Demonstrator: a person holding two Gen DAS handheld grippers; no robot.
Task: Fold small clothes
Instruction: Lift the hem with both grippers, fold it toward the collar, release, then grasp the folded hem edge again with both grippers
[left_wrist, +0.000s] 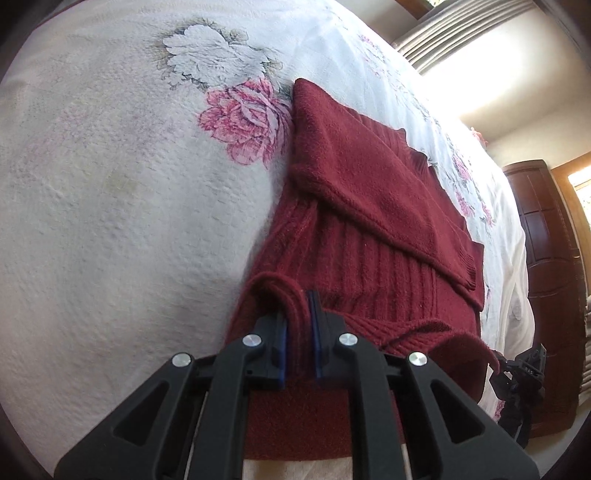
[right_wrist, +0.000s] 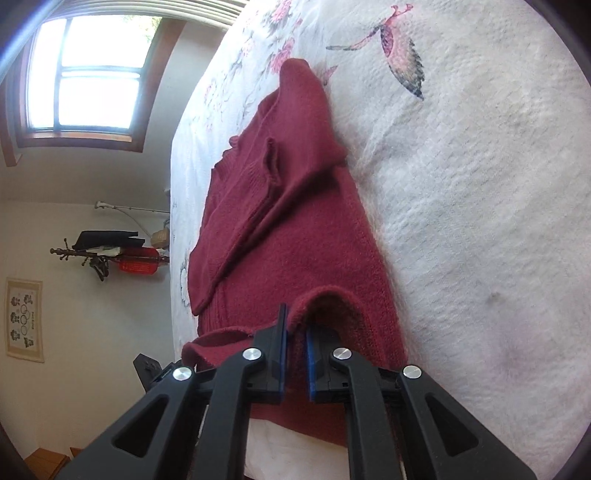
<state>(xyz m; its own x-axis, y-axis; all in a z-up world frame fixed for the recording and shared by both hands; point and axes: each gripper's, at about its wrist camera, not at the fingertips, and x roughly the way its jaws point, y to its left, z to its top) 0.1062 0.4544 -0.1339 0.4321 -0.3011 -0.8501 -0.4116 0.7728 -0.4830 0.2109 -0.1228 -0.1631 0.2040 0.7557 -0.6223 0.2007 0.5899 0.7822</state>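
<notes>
On bedspread (left_wrist: 110, 221), each claw (left_wrist: 299, 321) (right_wrist: 295, 325) clamped on sweater hem (left_wrist: 295, 306); window (right_wrist: 96, 74) rightward only.

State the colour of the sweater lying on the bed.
Dark red, plain with ribbed knit near the hem; the sweater shows best in the left wrist view.

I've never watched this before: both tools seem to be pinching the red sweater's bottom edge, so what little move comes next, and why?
Probably lift the hem and carry it toward the collar. Both the left tool and right tool pinch the sweater at its near edge, and the sleeves already lie folded across it.
</notes>
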